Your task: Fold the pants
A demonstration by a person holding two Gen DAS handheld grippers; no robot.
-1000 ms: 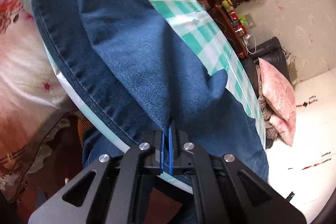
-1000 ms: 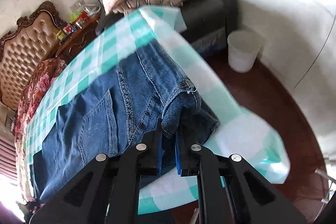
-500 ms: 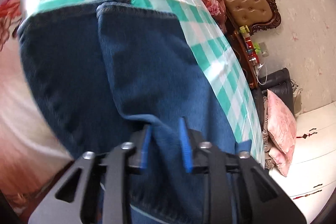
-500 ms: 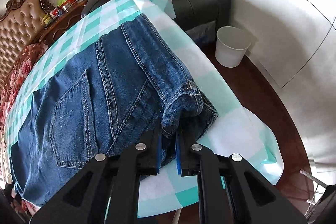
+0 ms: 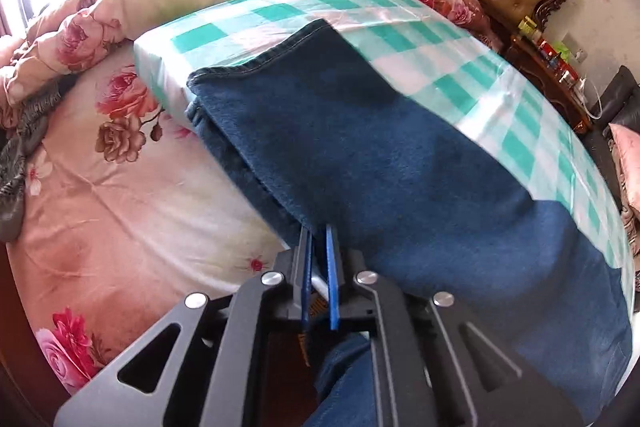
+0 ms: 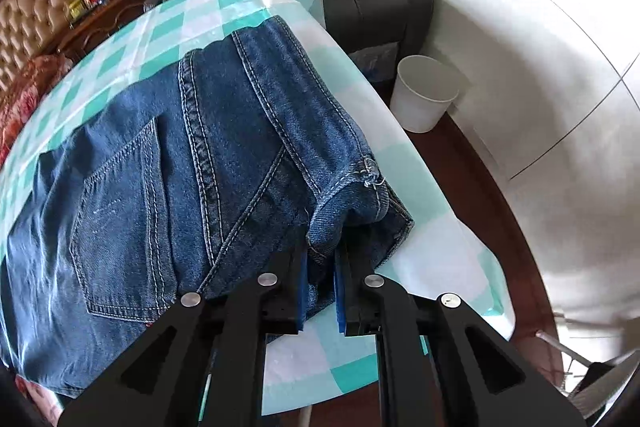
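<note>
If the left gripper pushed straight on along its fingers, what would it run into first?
Most likely the jeans: the left gripper, its jaws opening, sits at the denim's near edge on the checked tablecloth. Whether the pads already touch is unclear.

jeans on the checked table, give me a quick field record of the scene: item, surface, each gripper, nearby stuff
item: blue jeans, legs laid one over the other, back pocket facing up
surface: table with teal and white checked cloth
left gripper: at the near edge of the legs, jaws opening, no cloth seen between them
right gripper: shut on the waistband corner
beside the table: floral bedding on one side, white bin on the floor on the other
fold: further folding not yet done
</note>
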